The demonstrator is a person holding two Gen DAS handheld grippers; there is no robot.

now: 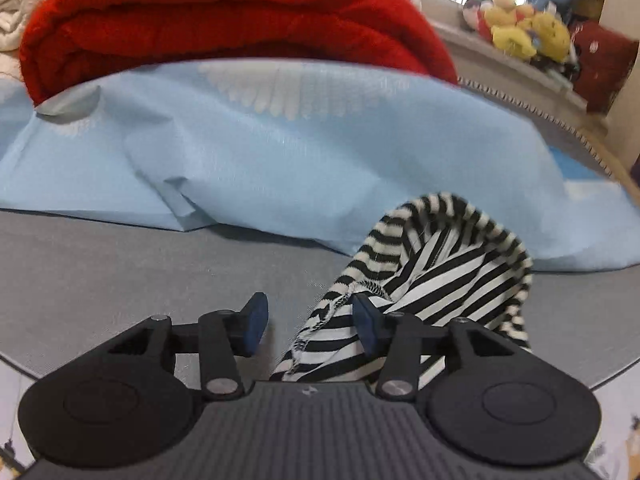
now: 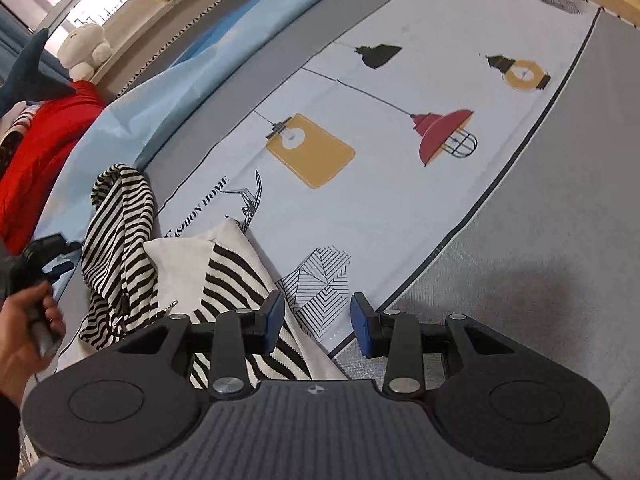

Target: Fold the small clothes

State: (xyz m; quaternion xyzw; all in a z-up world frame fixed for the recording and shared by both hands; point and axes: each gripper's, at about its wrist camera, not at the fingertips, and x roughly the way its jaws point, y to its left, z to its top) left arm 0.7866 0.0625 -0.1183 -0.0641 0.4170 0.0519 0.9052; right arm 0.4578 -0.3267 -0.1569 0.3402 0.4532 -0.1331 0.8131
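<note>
The words "FASHION HOME" point(image 2: 199, 209), printed in black capital letters, run along the left border of a white printed bed sheet with lamp drawings point(image 2: 360, 208), seen from the right wrist camera; a black-and-white striped knitted garment point(image 2: 120, 236) lies just beside the lettering. A small round emblem, not legible, is stamped on each grey ribbed tool body. No other writing is readable.
</note>
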